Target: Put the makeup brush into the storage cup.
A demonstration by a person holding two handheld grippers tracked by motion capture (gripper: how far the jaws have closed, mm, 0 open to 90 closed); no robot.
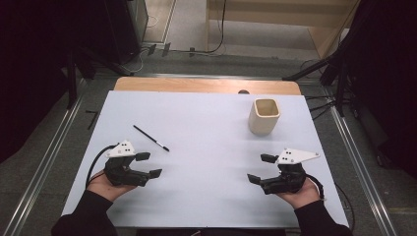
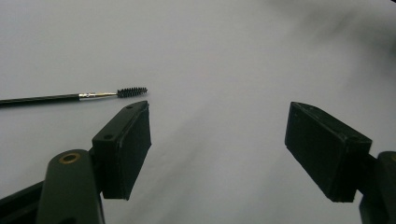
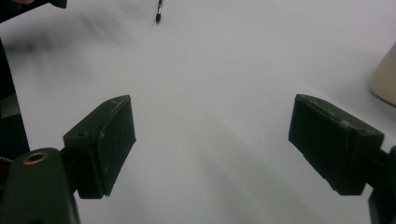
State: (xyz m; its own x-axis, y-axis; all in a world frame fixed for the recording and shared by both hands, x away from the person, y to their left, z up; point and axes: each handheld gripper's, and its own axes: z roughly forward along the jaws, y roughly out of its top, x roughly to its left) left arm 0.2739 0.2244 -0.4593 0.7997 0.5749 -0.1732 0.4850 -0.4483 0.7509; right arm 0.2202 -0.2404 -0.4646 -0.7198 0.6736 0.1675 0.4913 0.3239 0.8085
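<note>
1. White sheet over the bench (image 1: 206, 196), dark studio all around, wood strip showing at the far edge.
2. Left tongs (image 1: 149, 164) and right tongs (image 1: 261, 168) both rest low on the near side, jaws spread wide, nothing between them.
3. The thing closest to the left tongs is a black mascara-style spoolie brush (image 1: 150, 137), lying flat just beyond them, bristle end pointing toward the middle. In the left gripper view the spoolie brush (image 2: 74, 96) sits just past one pad.
4. Cream square cup (image 1: 264, 116) stands upright at far right, well apart from the brush.
5. My read: nothing's grabbed yet, so this is the approach step. Next move probably needs the left tongs straddling the thin handle and pinching it squarely. It's skinny, so it could roll.
</note>
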